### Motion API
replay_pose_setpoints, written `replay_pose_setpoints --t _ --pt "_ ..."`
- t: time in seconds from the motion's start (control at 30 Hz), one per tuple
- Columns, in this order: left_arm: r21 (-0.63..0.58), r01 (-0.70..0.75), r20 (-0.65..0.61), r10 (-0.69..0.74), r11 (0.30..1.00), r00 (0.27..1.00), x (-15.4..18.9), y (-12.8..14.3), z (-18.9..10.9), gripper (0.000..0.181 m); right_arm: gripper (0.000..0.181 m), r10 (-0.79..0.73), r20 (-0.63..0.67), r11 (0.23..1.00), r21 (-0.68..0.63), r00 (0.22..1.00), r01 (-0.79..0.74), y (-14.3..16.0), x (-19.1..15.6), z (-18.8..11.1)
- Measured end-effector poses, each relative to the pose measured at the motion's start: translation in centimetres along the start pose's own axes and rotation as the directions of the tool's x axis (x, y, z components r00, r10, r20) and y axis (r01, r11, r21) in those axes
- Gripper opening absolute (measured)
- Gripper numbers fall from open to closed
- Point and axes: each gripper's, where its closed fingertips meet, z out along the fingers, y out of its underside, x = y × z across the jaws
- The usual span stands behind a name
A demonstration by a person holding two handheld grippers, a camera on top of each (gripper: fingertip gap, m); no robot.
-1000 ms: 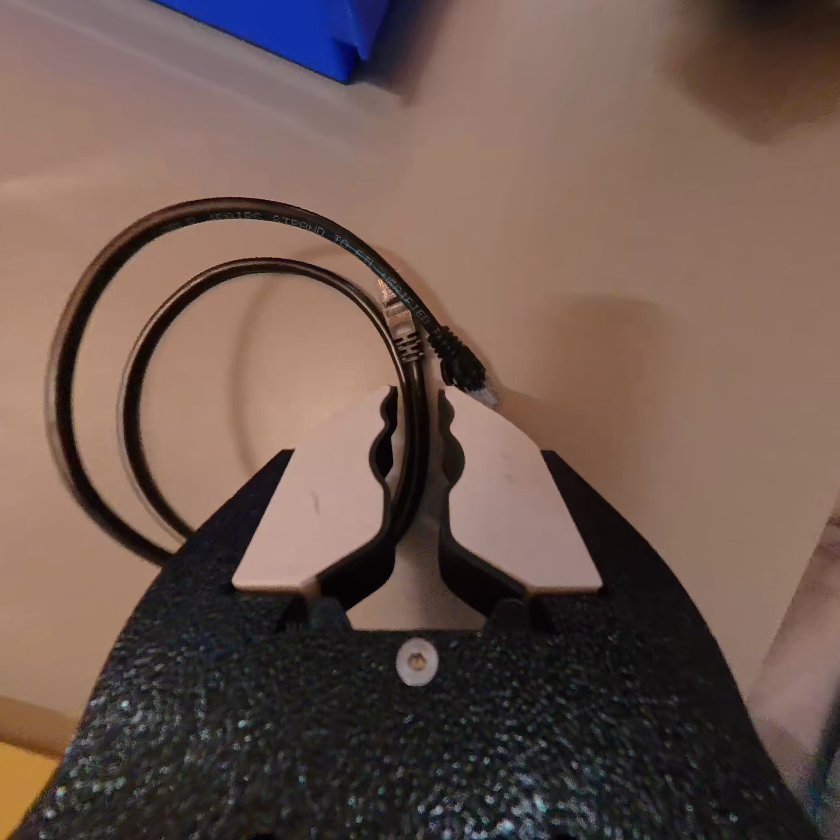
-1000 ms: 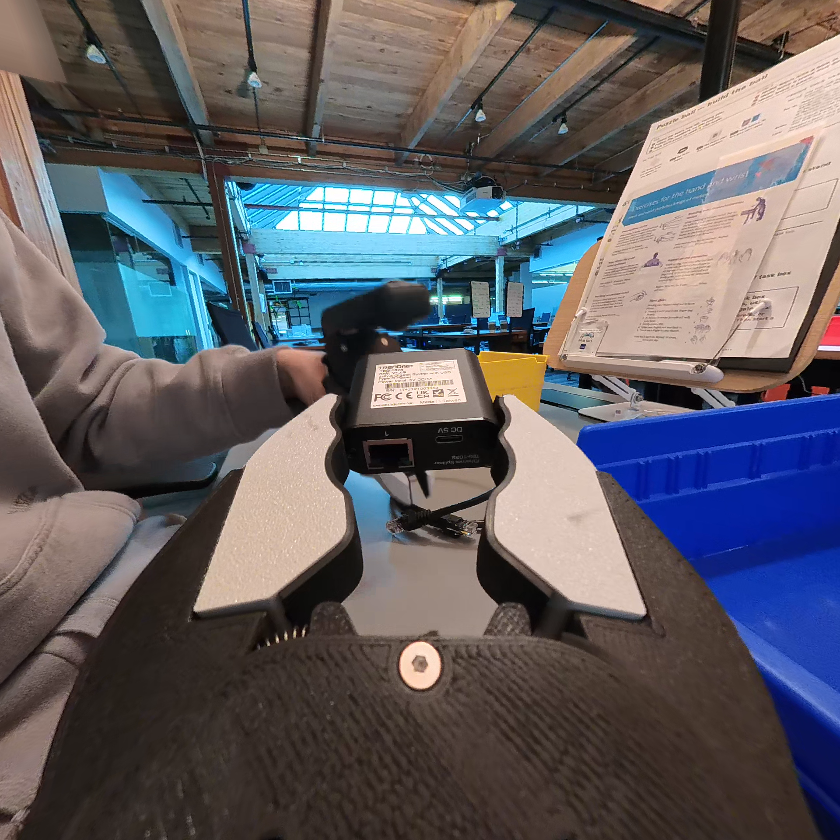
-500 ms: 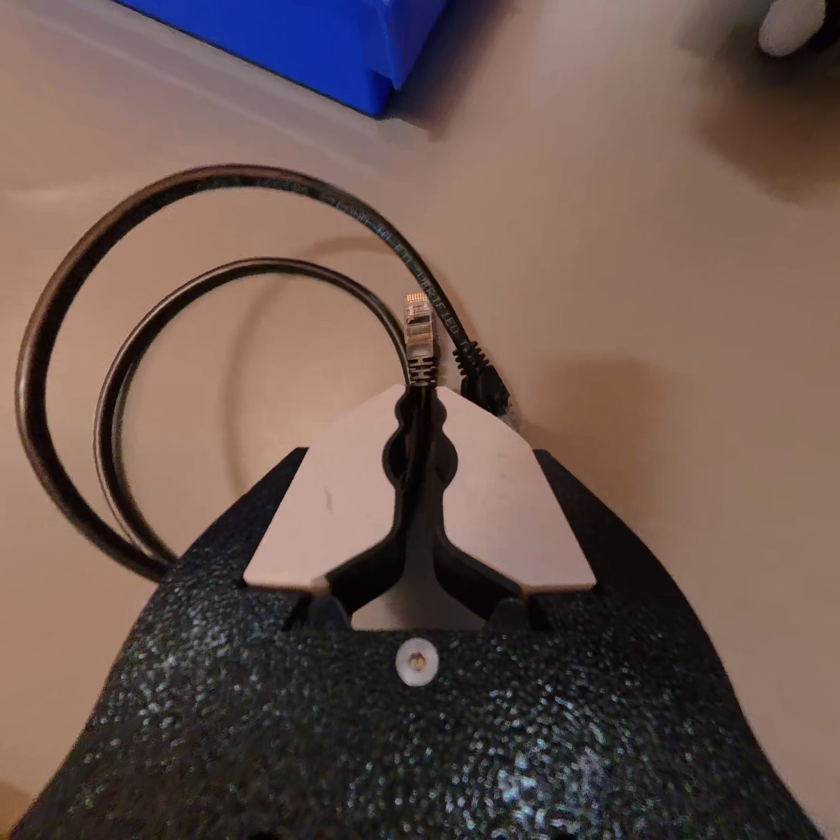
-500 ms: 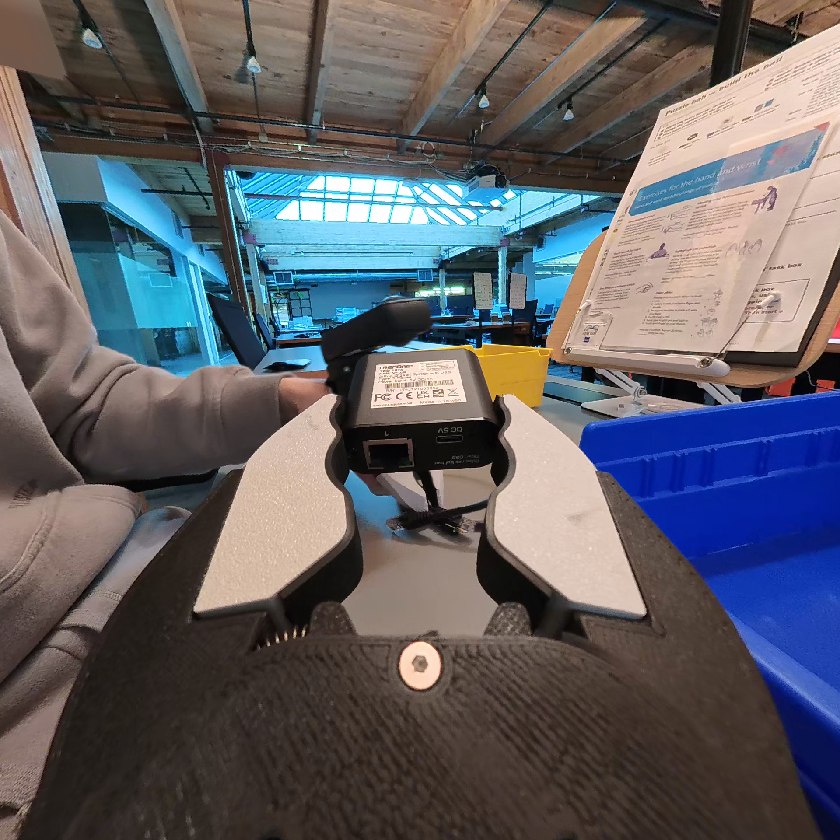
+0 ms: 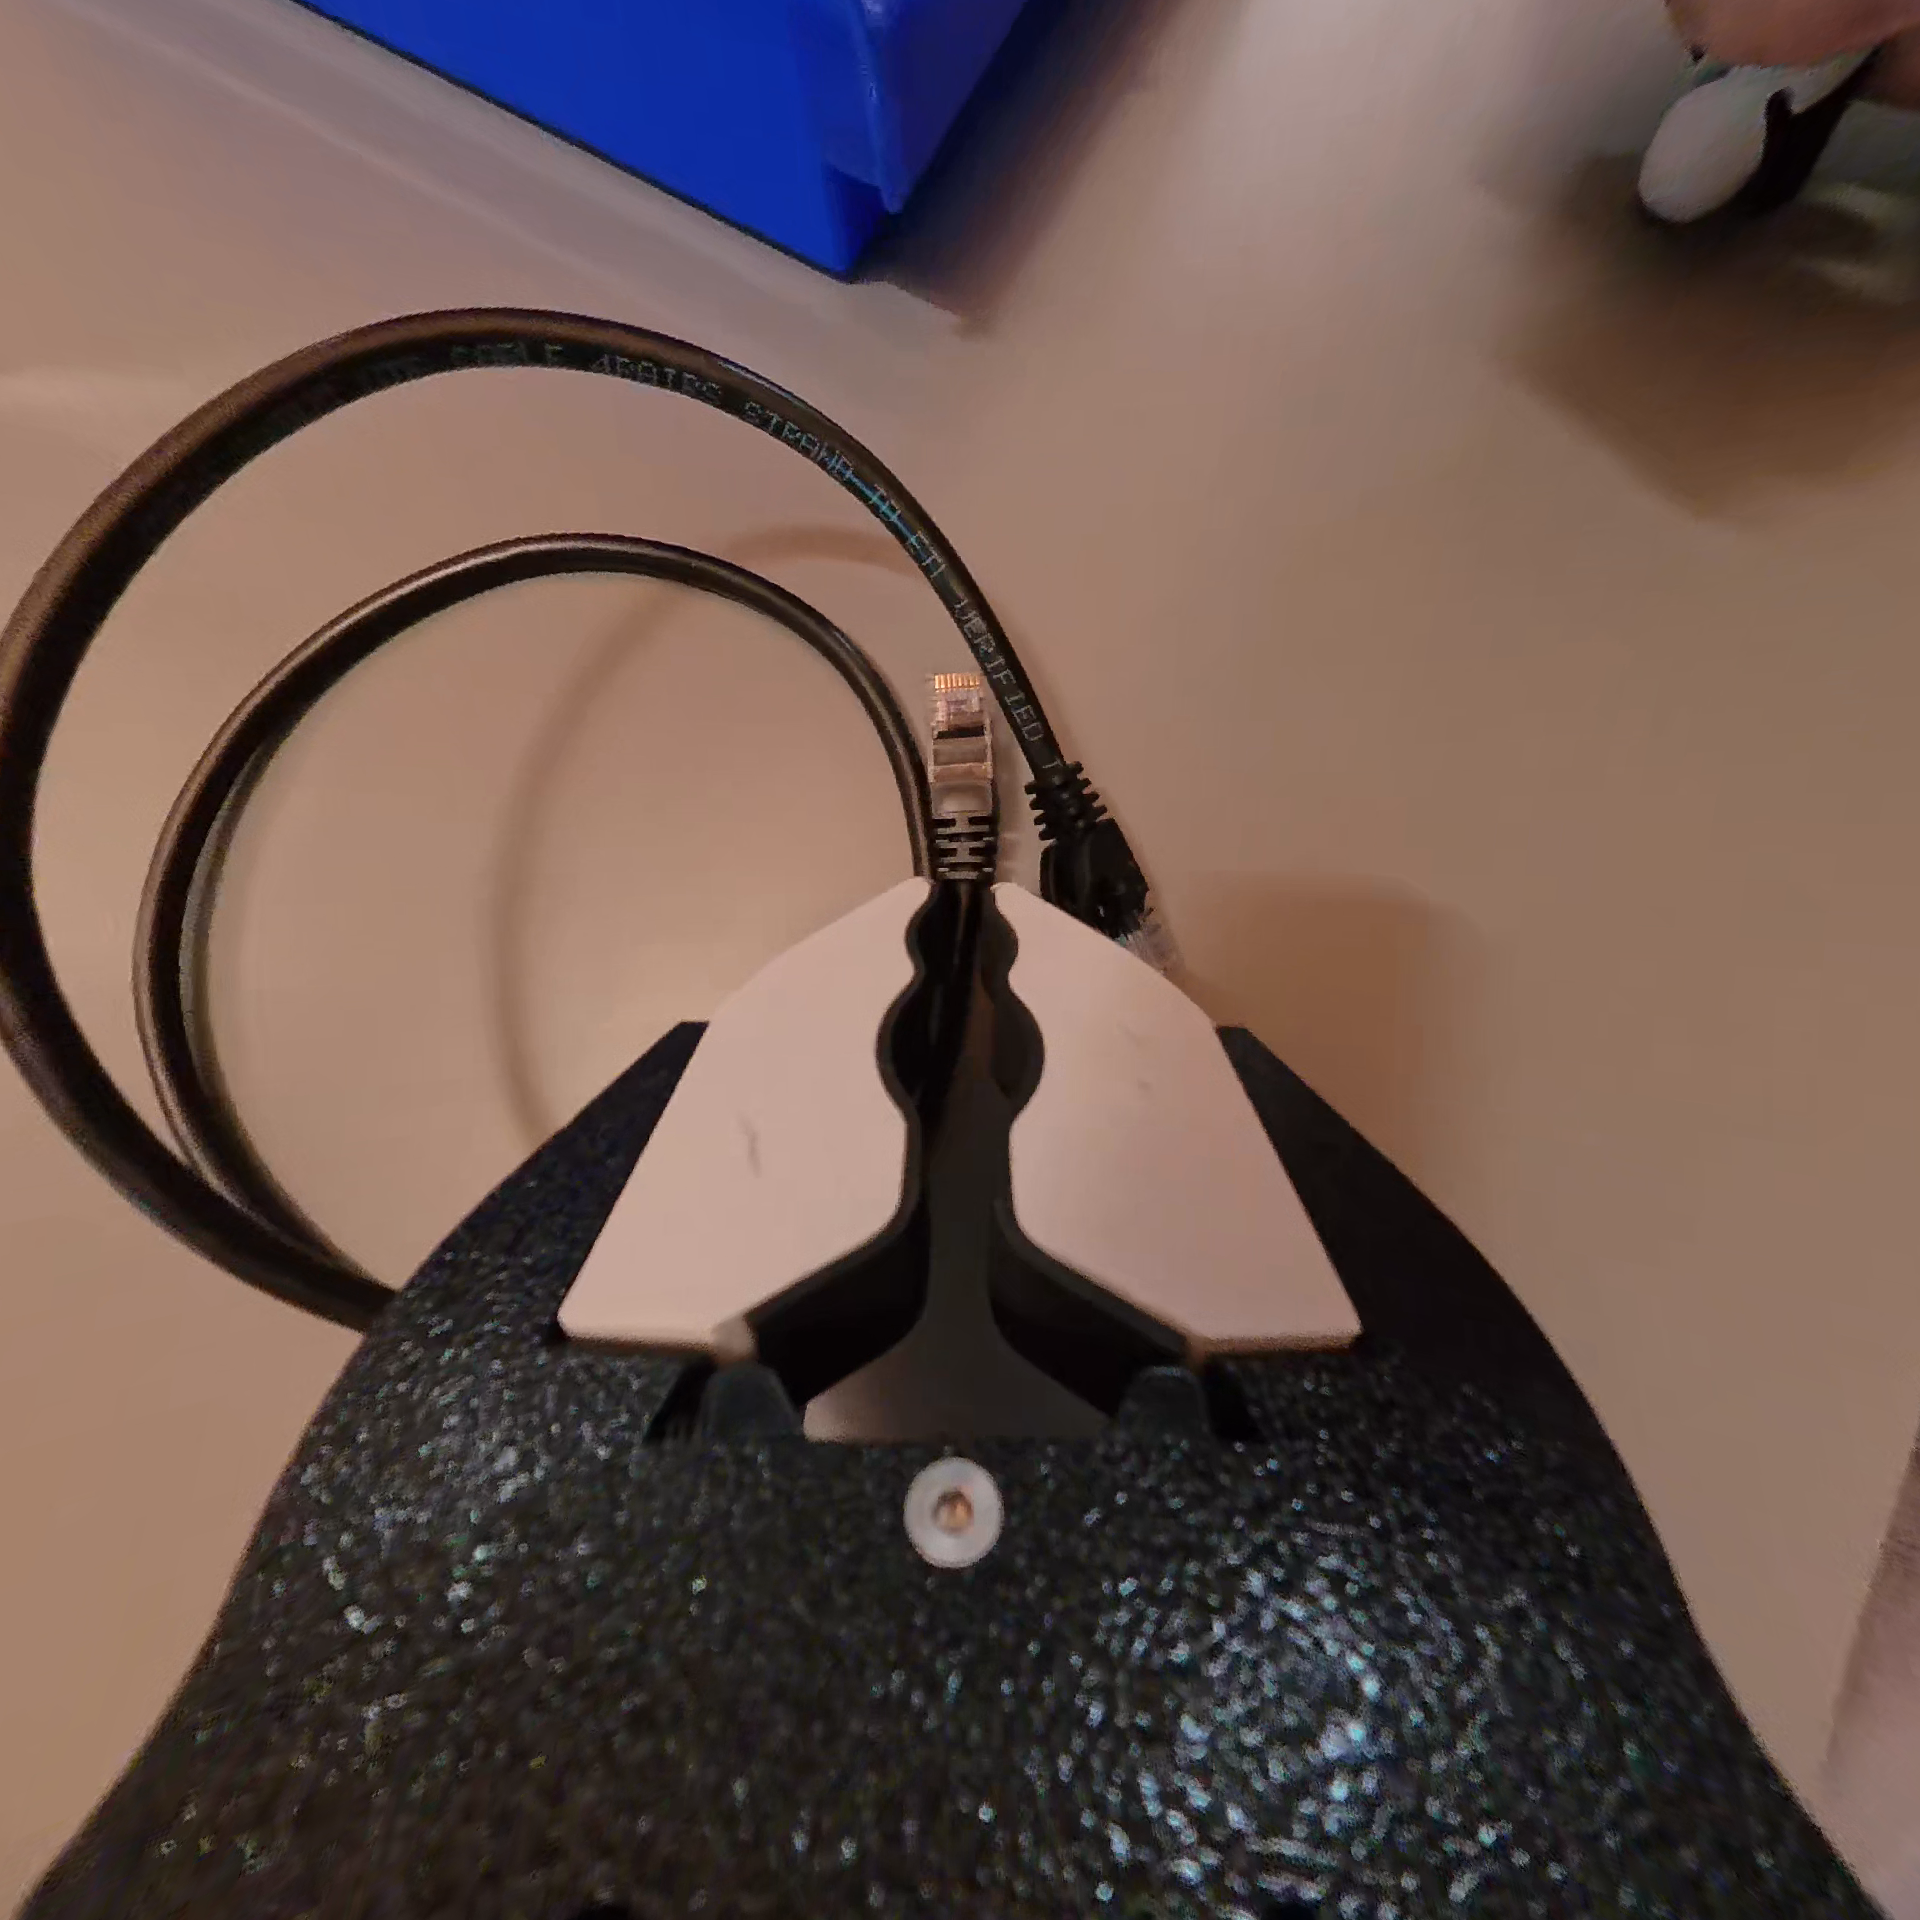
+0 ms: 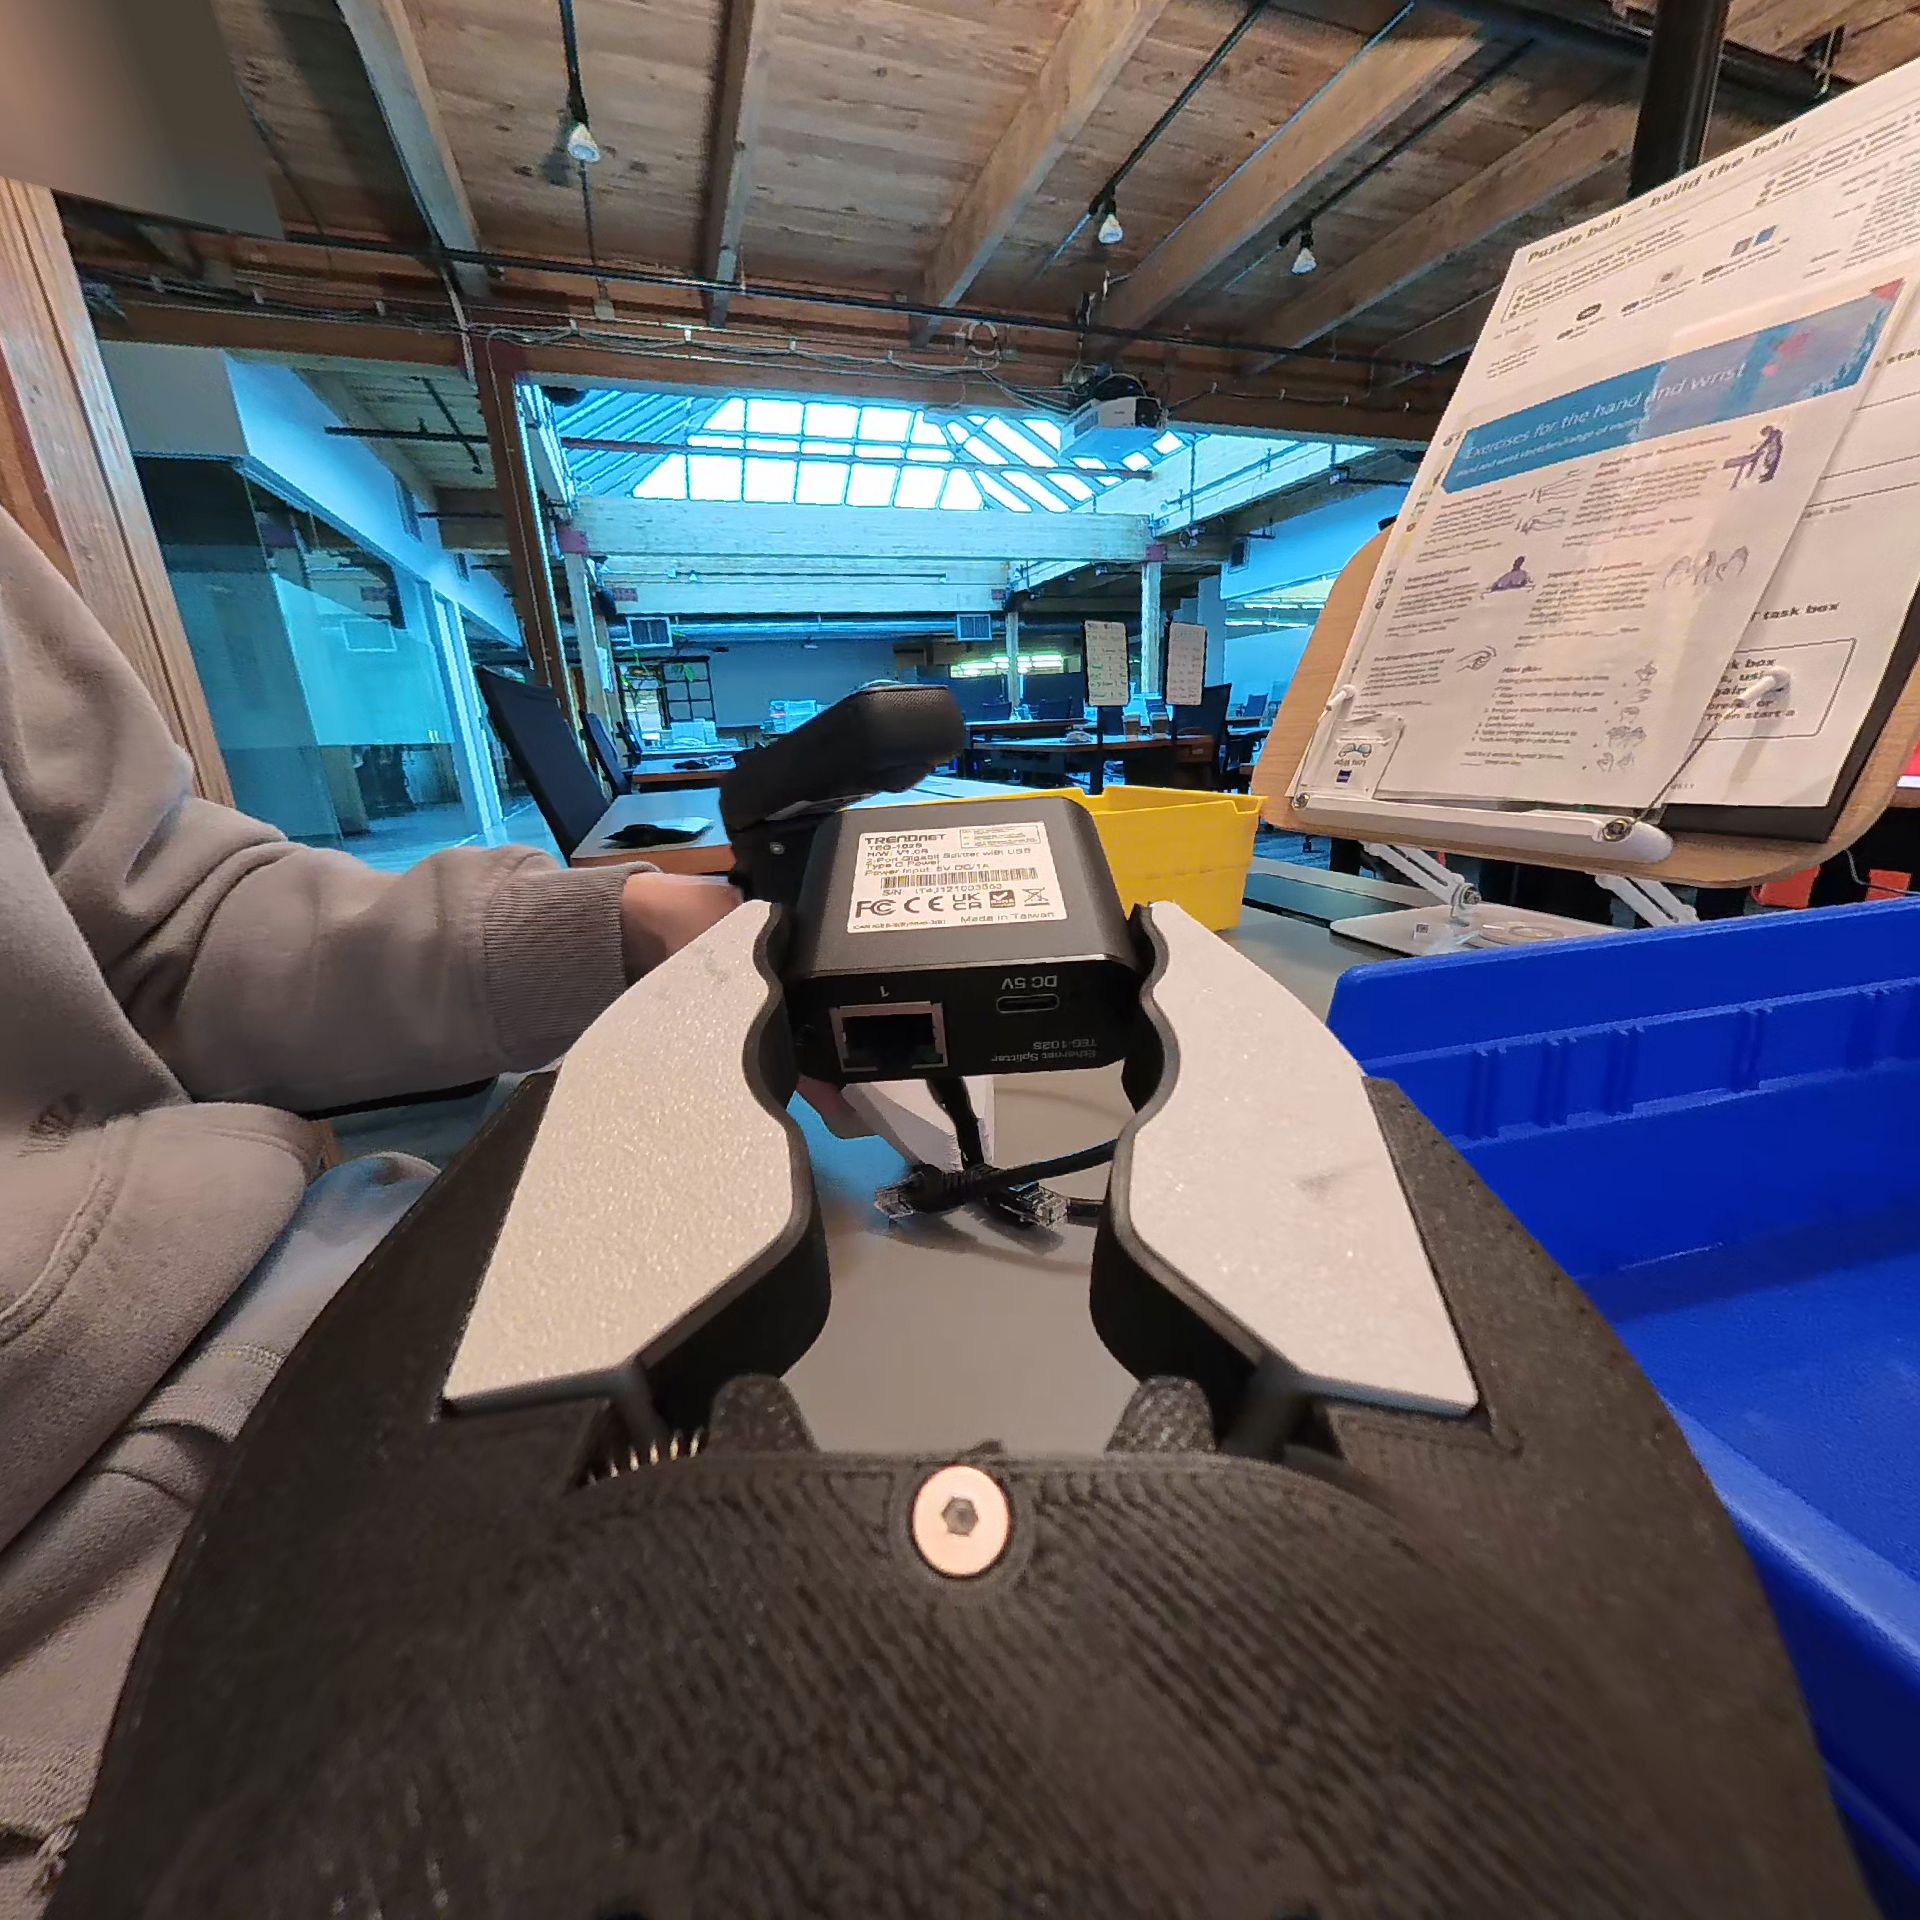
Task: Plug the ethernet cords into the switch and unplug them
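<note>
Switch (image 6: 961, 935), small black box, clamped between the right gripper (image 6: 961, 997) fingers, lifted above the table (image 6: 966, 1309). It is upside down: white label with print and a barcode faces up, face markings read inverted (text not copied). Long axis runs away from the camera; port face points back at the camera with one empty ethernet port (image 6: 889, 1037) on the left and a small power socket (image 6: 1027, 1003) on the right.

Thin cord (image 5: 520, 582) is pinched in the left gripper (image 5: 961, 914), fingers closed on the cord just behind the boot. Its plug (image 5: 958, 738), clear tip with metal shell, sticks straight out past the fingertips, pointing away from the camera, along the gripper axis. The cord arcs left in a loop and back under the gripper body.

Thick cord (image 5: 312, 384), black with pale printed lettering along the jacket, lies on the table in a wider loop around the first. Its plug (image 5: 1101, 862) sits just right of the fingertips, pointing down-right, clear tip partly hidden by the right finger; touching it or not, cannot tell.

In the right wrist view both cord ends show on the table below the switch, with the left gripper (image 6: 842, 758) and a hand (image 6: 675, 914) in a grey sleeve behind.

Blue bin (image 6: 1662, 1091) right of the switch, its corner (image 5: 727, 114) beyond the loops. Yellow bin (image 6: 1184, 852) farther back. Stand with printed sheets (image 6: 1621, 623) upper right
</note>
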Motion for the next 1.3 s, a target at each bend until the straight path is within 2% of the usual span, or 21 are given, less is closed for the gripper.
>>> replay_pose_setpoints --t 0.07,0.13,0.2,0.27,0.4,0.53,0.6,0.63,0.87,1.03,1.3 --pt "0.007 0.041 -0.026 -0.041 0.999 0.999 0.0 0.0 0.0 0.005 0.062 0.000 0.002 1.000 -0.002 1.000 0.000 0.0 0.0 0.0" --pt "0.032 0.021 -0.034 -0.020 0.999 0.999 0.0 0.0 0.0 0.005 0.062 0.001 0.004 1.000 -0.007 1.000 -0.001 0.1 0.0 0.1" --pt "0.053 -0.049 -0.017 0.050 0.997 0.999 0.0 0.0 0.0 0.005 0.062 0.004 0.003 1.000 -0.009 1.000 -0.004 0.1 0.0 0.1" --pt "0.025 -0.112 0.013 0.111 0.993 0.994 -0.2 0.3 -0.3 0.004 0.062 0.002 -0.002 1.000 -0.010 1.000 -0.002 0.1 0.1 0.1" --pt "-0.013 -0.236 0.055 0.237 0.972 0.970 -0.6 -0.9 -3.4 0.004 0.062 -0.012 0.003 1.000 -0.025 1.000 0.012 0.3 -0.2 0.3" --pt "-0.166 -0.320 0.108 0.340 0.933 0.934 -1.7 -1.3 -7.2 0.004 0.062 -0.021 0.016 0.998 -0.060 1.000 0.022 0.8 -0.4 0.6" --pt "-0.282 -0.355 0.140 0.404 0.891 0.904 -2.4 -0.9 -8.4 0.004 0.062 -0.029 0.025 0.997 -0.077 0.999 0.031 1.0 -0.7 0.9" --pt "-0.289 -0.378 0.131 0.428 0.879 0.894 -2.1 -1.2 -8.6 0.004 0.062 -0.027 0.042 0.996 -0.085 0.999 0.031 1.1 -1.0 1.0" --pt "-0.049 -0.482 -0.053 0.479 0.875 0.876 3.9 -5.8 -9.3 0.004 0.062 -0.004 0.146 0.991 -0.133 0.989 0.024 2.0 -2.8 1.9" --pt "-0.025 -0.507 -0.093 0.503 0.862 0.860 4.9 -6.9 -9.2 0.004 0.062 0.035 0.209 0.992 -0.123 0.977 -0.009 1.8 -3.7 1.7" --pt "-0.019 -0.522 -0.114 0.517 0.853 0.849 5.7 -7.4 -9.7 0.004 0.062 0.027 0.209 0.988 -0.157 0.978 0.007 2.3 -3.8 2.0"
